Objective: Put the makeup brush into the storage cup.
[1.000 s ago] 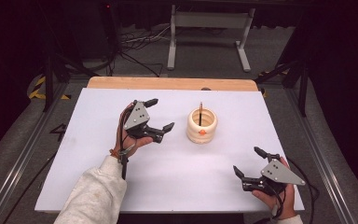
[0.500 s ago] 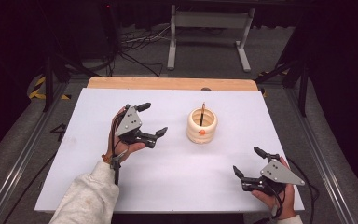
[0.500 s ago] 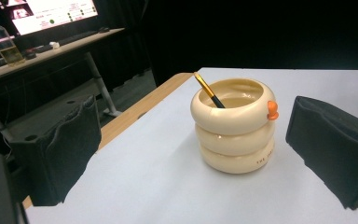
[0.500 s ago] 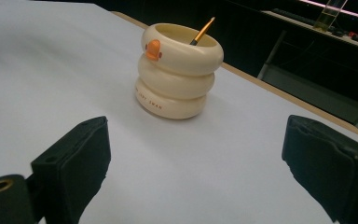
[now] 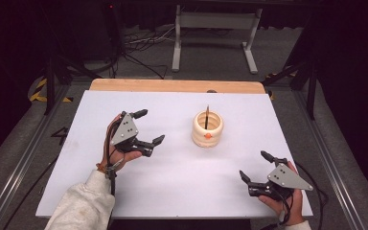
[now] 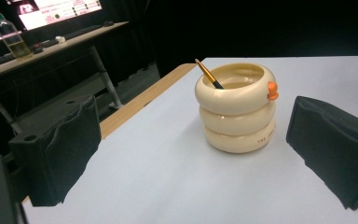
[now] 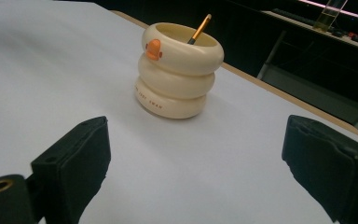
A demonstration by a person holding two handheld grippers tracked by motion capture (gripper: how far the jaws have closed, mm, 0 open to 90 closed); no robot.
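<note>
Two tools are held over the white worktop (image 5: 172, 191), and both are spread wide with nothing in them. At the left, the left tool (image 5: 146, 128) is held up off the worktop, a little way from the cream pot (image 5: 207, 130), and its two black pads are pointed at the pot. In the left gripper view the pot is seen between the wide pads, well ahead of them. In the middle of the worktop, toward the far side, the pot is standing upright; it is made like three fat rings stacked up, with a small orange knob (image 6: 272, 90) on the top ring. A thin brush (image 6: 208, 74) is stood inside the pot. Its long line is run from the bottom of the pot up and out, and it is leaned on the rim, with its tip pointed up and toward the far edge of the worktop. At the right, the right tool (image 5: 258, 167) is kept low near the front edge, well apart from the pot. If the brush is to be taken out, it should be pinched on the bare part above the rim and pulled along its own lean, so the pot is not tipped.
</note>
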